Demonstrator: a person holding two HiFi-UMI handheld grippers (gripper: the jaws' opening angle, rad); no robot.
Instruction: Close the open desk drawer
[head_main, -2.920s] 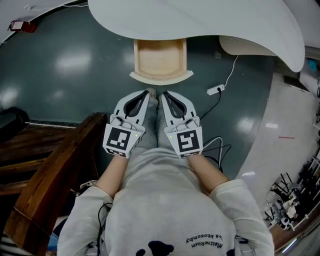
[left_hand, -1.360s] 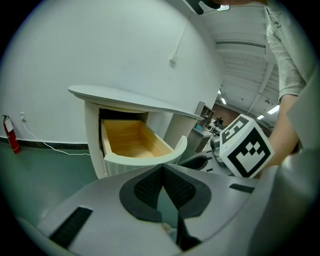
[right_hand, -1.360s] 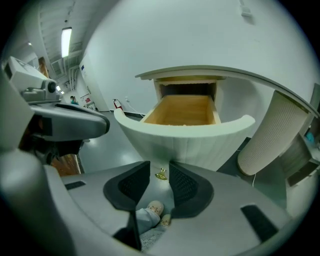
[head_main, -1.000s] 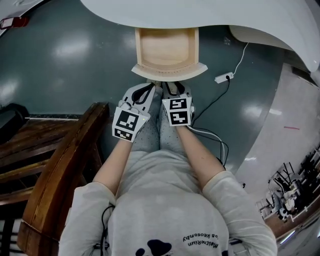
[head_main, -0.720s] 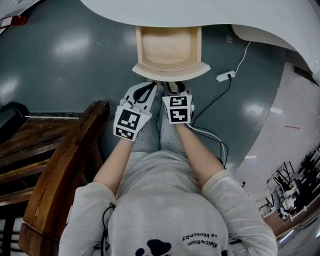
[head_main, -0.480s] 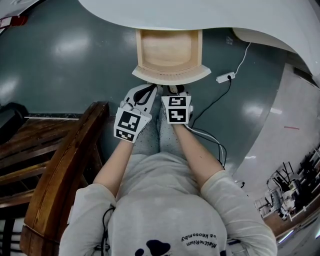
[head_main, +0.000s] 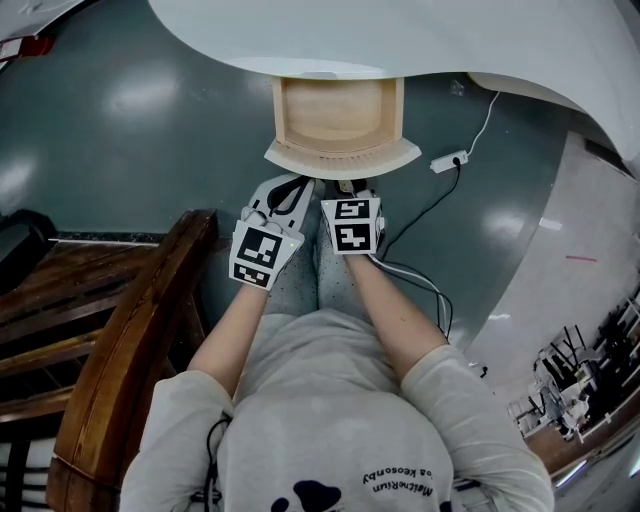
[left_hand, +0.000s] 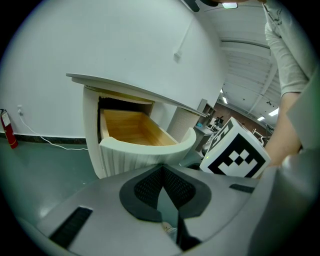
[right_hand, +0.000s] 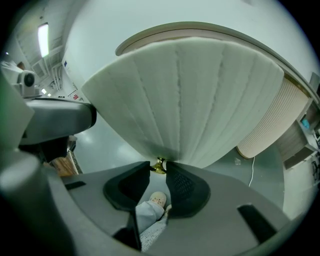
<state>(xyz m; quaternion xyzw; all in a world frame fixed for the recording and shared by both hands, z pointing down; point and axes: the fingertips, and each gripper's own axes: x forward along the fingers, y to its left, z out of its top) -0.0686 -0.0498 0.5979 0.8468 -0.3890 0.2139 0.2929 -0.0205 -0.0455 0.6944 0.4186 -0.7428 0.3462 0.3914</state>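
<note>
Nearby, finds left gripper (head_main: 303, 185) jaws together, empty. Notes right gripper (right_hand: 158, 172) jaws just closing onto small brass knob (right_hand: 159, 165). Beyond, records pale wooden desk drawer (head_main: 338, 110) pulled out beneath curved white desk (head_main: 420, 40); closing not begun.

The drawer (head_main: 337, 105) is pale wood (front ribbed, matt white), its knob (right_hand: 159, 166) glossy brass.

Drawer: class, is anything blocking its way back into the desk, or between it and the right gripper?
Nothing visible. The drawer is empty, its slot under the desk unobstructed; the right gripper has just been closing its jaws round the brass knob.
</note>
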